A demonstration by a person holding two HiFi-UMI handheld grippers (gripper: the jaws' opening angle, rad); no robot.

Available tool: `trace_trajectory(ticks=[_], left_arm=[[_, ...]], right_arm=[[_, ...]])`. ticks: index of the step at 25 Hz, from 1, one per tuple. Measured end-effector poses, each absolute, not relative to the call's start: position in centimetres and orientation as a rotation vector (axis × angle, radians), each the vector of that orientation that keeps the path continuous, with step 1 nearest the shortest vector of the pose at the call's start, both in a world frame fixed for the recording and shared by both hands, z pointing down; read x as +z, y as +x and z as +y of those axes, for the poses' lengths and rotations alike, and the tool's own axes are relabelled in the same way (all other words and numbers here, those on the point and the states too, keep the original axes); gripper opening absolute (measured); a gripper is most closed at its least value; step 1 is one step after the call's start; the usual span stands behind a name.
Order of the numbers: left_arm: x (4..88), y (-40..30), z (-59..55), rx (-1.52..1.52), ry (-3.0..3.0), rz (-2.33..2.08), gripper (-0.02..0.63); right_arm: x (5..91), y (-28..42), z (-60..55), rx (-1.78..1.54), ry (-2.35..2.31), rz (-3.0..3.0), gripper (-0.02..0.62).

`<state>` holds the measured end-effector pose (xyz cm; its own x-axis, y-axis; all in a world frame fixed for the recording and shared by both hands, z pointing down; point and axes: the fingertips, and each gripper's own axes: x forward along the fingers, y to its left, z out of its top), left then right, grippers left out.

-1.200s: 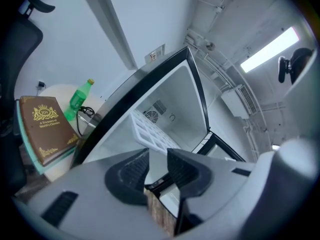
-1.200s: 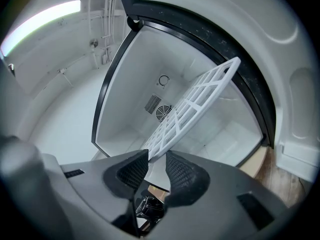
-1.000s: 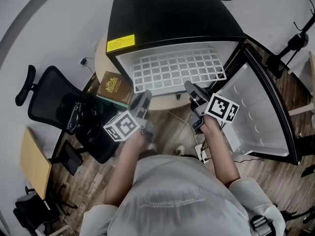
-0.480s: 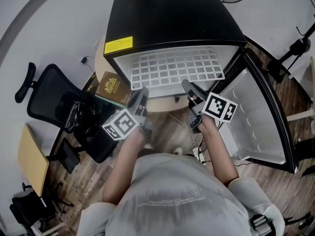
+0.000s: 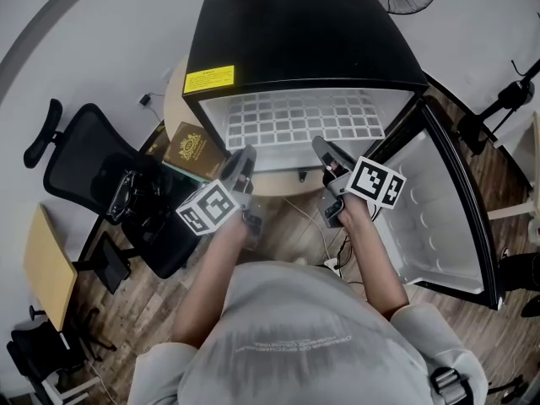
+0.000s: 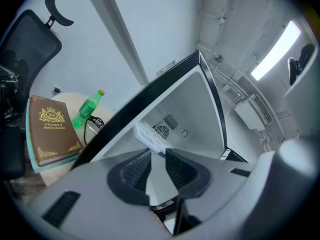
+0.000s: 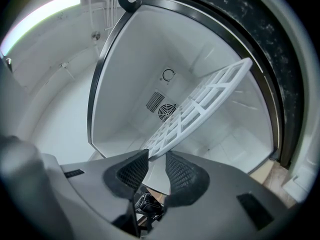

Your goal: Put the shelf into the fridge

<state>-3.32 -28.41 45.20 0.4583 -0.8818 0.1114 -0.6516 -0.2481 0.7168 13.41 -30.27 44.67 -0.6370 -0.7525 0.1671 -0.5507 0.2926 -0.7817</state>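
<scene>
The shelf (image 5: 295, 123) lies flat, mostly inside the fridge (image 5: 287, 40) at upper centre, its long side running left to right. The left gripper (image 5: 243, 160), whose jaws have just been closing, and the right gripper (image 5: 324, 150) both pinch its near edge, equally close.
</scene>
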Motion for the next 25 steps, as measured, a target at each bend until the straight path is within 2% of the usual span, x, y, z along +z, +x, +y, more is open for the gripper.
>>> trace_trajectory(ticks=[25], left_arm=[[45.2, -3.8, -32.6, -0.404, 1.967, -1.408, 0.089]], right_arm=[[44.9, 12.9, -34.5, -1.264, -1.187, 2.365, 0.117]])
